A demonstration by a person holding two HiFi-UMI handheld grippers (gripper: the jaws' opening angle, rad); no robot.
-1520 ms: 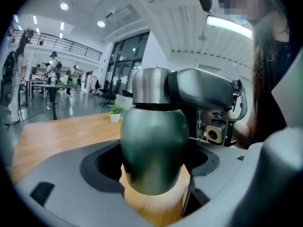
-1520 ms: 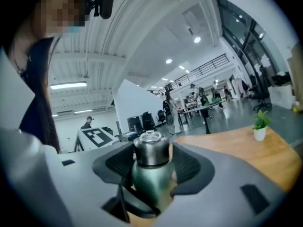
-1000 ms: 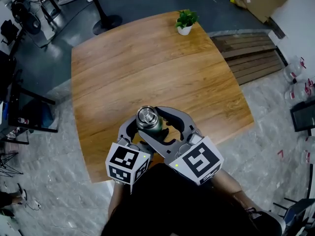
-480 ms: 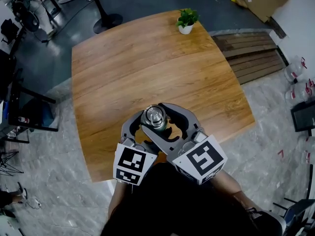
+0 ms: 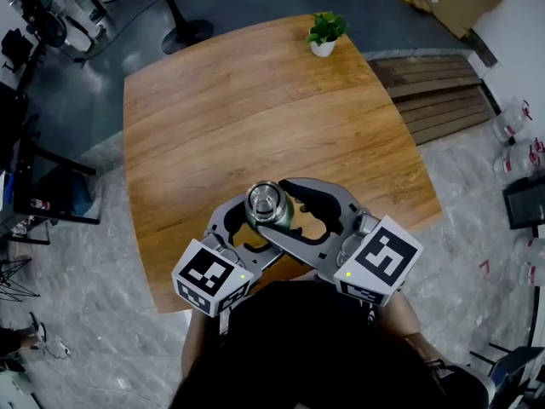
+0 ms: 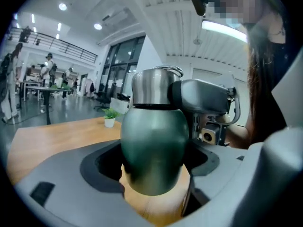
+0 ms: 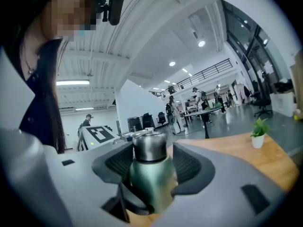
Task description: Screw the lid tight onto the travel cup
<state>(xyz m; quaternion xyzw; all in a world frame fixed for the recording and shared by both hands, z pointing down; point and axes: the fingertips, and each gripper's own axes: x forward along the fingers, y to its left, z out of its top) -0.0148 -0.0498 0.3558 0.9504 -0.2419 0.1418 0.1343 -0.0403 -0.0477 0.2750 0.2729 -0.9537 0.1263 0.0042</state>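
A green travel cup (image 5: 284, 221) with a steel lid (image 5: 266, 199) is near the front edge of the wooden table (image 5: 213, 118). My left gripper (image 5: 254, 221) comes in from the lower left, its jaws closed around the cup's green body (image 6: 154, 145). My right gripper (image 5: 274, 203) reaches from the lower right. Its ribbed pads (image 7: 189, 162) sit against the steel lid (image 7: 149, 148). In the left gripper view one right-gripper finger (image 6: 203, 96) lies on the side of the lid (image 6: 151, 86). The two grippers cross under the cup, which hides whether it rests on the table.
A small potted plant (image 5: 324, 34) stands at the table's far right corner. The table's front edge runs just below the grippers. Wooden boards (image 5: 434, 92) lie on the floor to the right, and a round table base (image 5: 183, 34) stands beyond the far edge.
The right gripper's marker cube has swung right and up around the lid. The left gripper's cube has shifted slightly left. The cup has drifted a little to the right.
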